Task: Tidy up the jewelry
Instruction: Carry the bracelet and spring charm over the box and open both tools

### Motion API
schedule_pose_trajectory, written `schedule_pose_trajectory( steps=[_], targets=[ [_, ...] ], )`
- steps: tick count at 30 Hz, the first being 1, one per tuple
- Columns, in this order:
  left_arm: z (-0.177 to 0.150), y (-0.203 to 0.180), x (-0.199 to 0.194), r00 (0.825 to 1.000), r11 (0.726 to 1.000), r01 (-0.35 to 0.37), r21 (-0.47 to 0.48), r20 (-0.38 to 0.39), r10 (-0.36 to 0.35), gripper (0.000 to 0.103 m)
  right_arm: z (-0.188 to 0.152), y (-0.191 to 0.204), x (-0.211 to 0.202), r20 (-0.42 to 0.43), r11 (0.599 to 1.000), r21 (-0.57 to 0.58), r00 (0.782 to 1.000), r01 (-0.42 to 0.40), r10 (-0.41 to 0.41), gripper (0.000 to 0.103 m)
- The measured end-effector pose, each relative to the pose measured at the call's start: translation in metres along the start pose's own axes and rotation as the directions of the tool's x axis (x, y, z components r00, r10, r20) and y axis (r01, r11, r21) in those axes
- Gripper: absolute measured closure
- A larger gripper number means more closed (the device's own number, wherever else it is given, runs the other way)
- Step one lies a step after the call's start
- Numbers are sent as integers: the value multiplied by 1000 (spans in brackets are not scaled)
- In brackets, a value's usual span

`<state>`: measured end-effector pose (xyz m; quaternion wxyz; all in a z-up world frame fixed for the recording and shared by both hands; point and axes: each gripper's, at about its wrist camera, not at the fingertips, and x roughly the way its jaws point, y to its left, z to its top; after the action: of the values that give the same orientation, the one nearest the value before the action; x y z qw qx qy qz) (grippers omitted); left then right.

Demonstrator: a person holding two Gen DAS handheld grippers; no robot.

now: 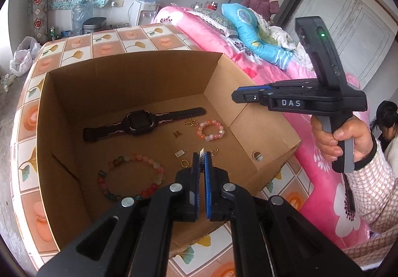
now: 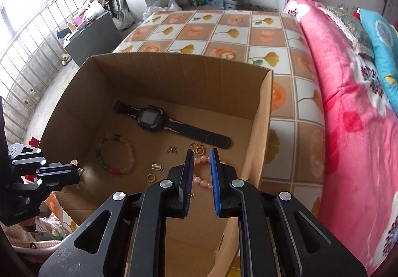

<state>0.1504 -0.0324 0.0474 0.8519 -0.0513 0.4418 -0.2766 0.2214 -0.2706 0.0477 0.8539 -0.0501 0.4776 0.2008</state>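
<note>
We see a thin silver chain (image 1: 202,152) pinched in the clenched left gripper (image 1: 202,156) over the cardboard box (image 1: 124,70), whose floor holds the watch (image 1: 139,124) at 12 o'clock, pink bracelet (image 1: 211,130) at 3, multicolor bracelet (image 1: 131,177) at 8. Right gripper (image 2: 202,155) hangs released above the pink bracelet; the box sits on a tiled tablecloth (image 2: 223,25).

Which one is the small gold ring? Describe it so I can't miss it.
Look in the open cardboard box on the tiled table. Between the big multicoloured bead bracelet and the left gripper lies the gold ring: a plain, beadless hoop beside the silver rectangular charm.
</note>
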Motion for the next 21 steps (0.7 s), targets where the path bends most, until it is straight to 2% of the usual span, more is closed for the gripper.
schedule_pose_trajectory(
  steps=[5,8,10,14,16,20,21],
  targets=[
    [16,-1,14,996,998,56,-11,-68,-56,100,-7,-12,-33,102,997,68,994,-34,27,86],
    [32,1,35,982,995,98,-33,-157,-102,100,-11,-14,-47,153,995,85,987,-57,43,80],
    [44,6,54,965,991,119,-63,-227,-130,100,-13,-14,-52,172,993,91,984,-71,55,78],
    [61,16,88,932,987,103,-126,-334,-140,100,-14,-15,-55,191,991,100,979,-92,71,77],
    [64,19,104,908,983,101,-152,-390,-153,99,-16,-16,-56,198,990,104,977,-97,75,76],
    [63,19,124,870,984,77,-163,-471,-146,98,-19,-23,-60,210,989,114,975,-95,70,73],
    [63,19,125,867,983,74,-168,-475,-147,95,-21,-25,-62,213,988,119,975,-95,68,73]
  ],
)
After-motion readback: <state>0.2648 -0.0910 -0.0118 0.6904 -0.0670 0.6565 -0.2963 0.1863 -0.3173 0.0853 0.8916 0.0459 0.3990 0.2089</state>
